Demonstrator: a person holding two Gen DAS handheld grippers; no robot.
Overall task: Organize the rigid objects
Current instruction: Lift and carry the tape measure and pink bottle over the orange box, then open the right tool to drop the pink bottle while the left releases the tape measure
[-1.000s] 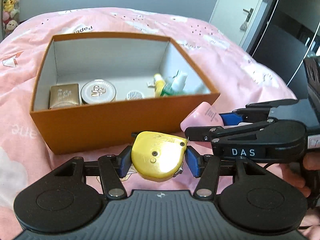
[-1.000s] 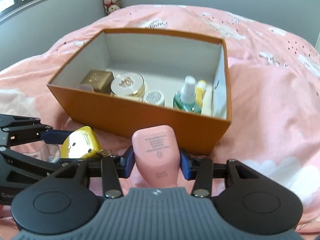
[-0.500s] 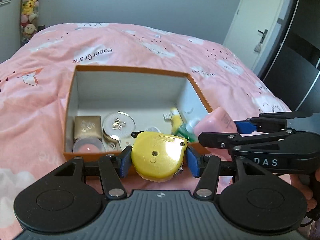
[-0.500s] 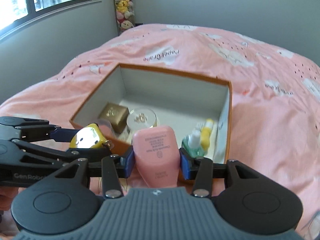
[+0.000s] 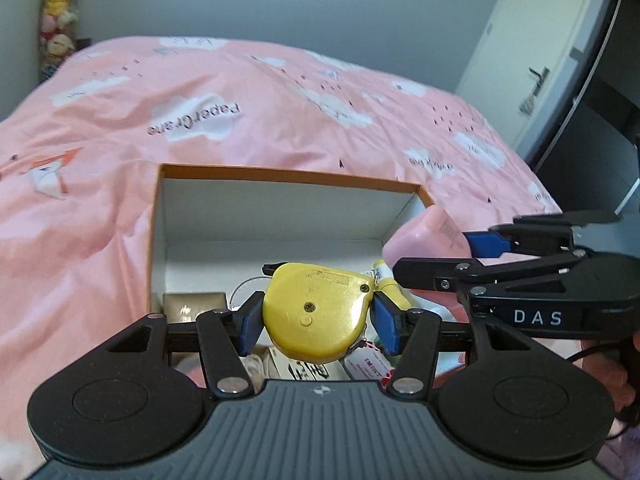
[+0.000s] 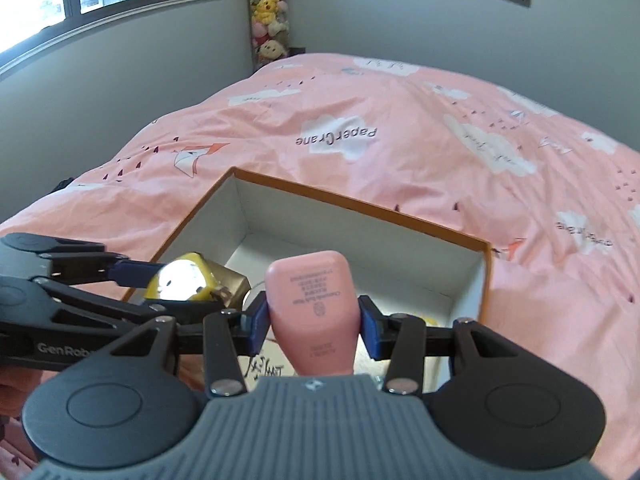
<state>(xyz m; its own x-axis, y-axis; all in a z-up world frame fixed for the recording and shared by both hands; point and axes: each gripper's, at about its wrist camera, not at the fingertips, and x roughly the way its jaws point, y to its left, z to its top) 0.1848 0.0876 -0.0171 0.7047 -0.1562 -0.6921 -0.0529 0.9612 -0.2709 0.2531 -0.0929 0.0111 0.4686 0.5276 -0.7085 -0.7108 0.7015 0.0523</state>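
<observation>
Over the orange box [image 5: 288,174] on the bed, both tongs have risen: left tongs [image 5: 318,316] clamp the yellow tape measure [image 5: 316,314], right tongs [image 6: 312,322] the pink bottle [image 6: 310,308] (ready to drop in).

"PaperCrane" stands on a white cloud printed on the pink bedcover [image 5: 200,120], upside down in both views. White letters "DAS" mark the black body of the right claw [image 5: 472,248] in the left wrist view, and "GenRob" (cut off by the other claw's frame) marks the left claw [image 6: 160,280] in the right wrist view. The pink bottle [image 6: 312,312] carries small inverted print, too fine to read.
</observation>
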